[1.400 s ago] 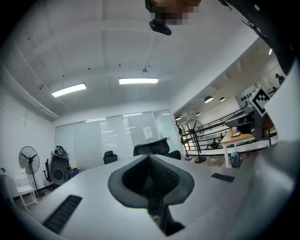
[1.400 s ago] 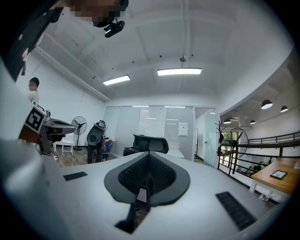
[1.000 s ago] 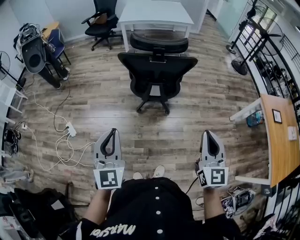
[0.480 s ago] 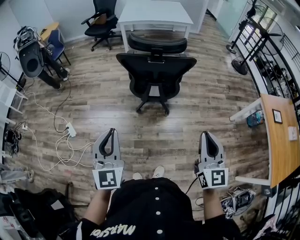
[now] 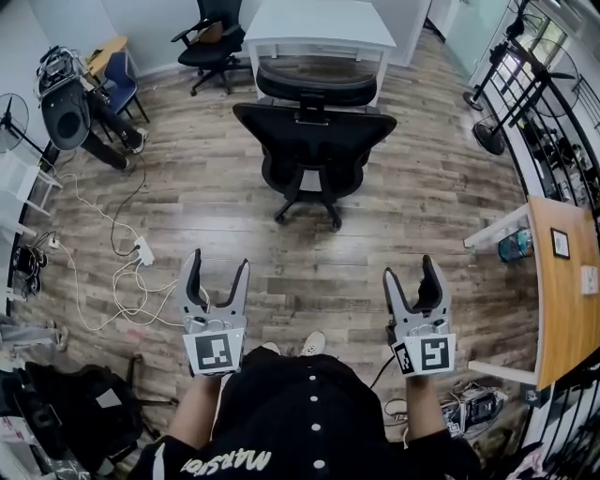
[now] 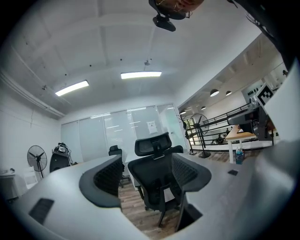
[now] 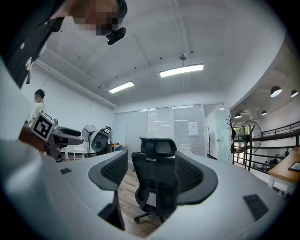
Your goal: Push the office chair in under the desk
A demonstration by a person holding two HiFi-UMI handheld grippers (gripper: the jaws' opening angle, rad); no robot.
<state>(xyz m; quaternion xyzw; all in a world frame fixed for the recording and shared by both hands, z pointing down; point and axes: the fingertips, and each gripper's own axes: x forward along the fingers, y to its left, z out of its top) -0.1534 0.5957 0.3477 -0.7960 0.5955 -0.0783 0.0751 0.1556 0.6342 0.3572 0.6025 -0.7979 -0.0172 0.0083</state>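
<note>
A black mesh office chair (image 5: 314,141) with a headrest stands on the wood floor, its back toward me, in front of a white desk (image 5: 319,26). It shows straight ahead between the jaws in the left gripper view (image 6: 157,180) and the right gripper view (image 7: 154,185). My left gripper (image 5: 215,273) and right gripper (image 5: 410,277) are held level near my body, well short of the chair. Both have just been opening and now stand open, with nothing between their fingers.
A second black chair (image 5: 211,36) stands at the back left beside the desk. A speaker on a stand (image 5: 66,108), a power strip (image 5: 144,251) with loose cables, and a floor fan (image 5: 491,131) ring the floor. A wooden table (image 5: 562,281) stands at the right.
Both grippers went from shut to open. The right gripper shifted a little to the left.
</note>
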